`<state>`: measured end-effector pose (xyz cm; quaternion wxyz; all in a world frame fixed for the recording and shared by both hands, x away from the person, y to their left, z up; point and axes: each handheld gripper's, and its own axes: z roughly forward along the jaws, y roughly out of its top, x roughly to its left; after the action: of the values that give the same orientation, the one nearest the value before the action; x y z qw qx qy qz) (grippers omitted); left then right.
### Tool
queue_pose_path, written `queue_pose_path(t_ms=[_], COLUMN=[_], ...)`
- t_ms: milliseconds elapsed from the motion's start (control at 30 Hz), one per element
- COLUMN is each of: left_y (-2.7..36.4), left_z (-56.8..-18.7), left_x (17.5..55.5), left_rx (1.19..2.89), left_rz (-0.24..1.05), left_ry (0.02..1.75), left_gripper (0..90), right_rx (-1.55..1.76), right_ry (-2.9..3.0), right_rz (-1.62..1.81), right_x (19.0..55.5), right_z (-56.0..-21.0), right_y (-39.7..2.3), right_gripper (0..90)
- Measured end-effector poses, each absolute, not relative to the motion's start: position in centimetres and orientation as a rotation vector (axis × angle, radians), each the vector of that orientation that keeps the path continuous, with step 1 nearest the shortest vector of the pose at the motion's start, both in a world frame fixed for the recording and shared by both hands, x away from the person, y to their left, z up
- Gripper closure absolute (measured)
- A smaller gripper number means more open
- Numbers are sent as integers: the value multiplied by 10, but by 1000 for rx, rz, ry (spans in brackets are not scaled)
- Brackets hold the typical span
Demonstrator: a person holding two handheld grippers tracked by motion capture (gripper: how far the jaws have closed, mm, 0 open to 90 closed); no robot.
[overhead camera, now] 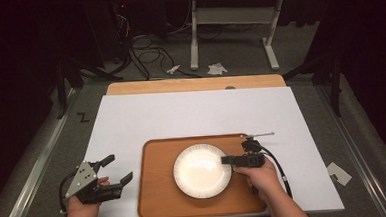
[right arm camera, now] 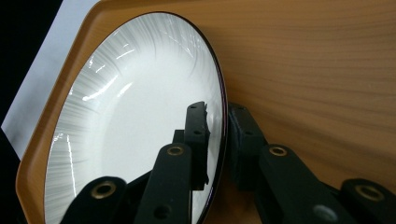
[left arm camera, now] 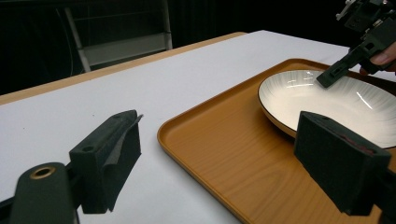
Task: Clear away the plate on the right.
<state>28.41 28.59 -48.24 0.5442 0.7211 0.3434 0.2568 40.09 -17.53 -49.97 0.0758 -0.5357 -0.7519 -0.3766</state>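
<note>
A white plate [overhead camera: 202, 170] with a dark rim lies on a brown wooden tray [overhead camera: 158, 190] at the near middle of the table. My right gripper [overhead camera: 225, 160] reaches in from the right and is shut on the plate's right rim. In the right gripper view, one jaw lies over the plate [right arm camera: 130, 116] and the other under its edge against the tray [right arm camera: 317, 70], with the gripper [right arm camera: 217, 112] straddling the rim. My left gripper [overhead camera: 120, 168] is open with nothing in it, just left of the tray. In the left gripper view the gripper [left arm camera: 219, 121] faces the tray [left arm camera: 224, 154] and plate [left arm camera: 336, 102].
The tray sits on a white sheet [overhead camera: 191, 113] over a wooden table [overhead camera: 195, 84]. A thin metal rod [overhead camera: 260, 134] lies just beyond the tray's far right corner. A paper scrap [overhead camera: 338, 173] lies off the sheet's right edge. A white frame [overhead camera: 231, 16] and cables stand on the floor behind.
</note>
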Motion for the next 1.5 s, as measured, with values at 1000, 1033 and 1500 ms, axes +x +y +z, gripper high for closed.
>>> queue_pose_path(t_ms=[1000, 1033, 1500], left_y=[283, 283, 278], left_z=[-483, -483, -483], left_x=[284, 284, 292], left_rx=[1730, 1731, 1743], left_rz=[613, 612, 623], left_ry=[807, 808, 820], left_gripper=[153, 153, 153], right_rx=[-1558, -1557, -1588], right_ry=[-2310, -2319, -2414], right_rz=[-1214, -1235, -1616], right_x=[399, 399, 387], right_z=[-493, -491, -456], right_y=[-179, -180, -218], right_gripper=[618, 605, 216])
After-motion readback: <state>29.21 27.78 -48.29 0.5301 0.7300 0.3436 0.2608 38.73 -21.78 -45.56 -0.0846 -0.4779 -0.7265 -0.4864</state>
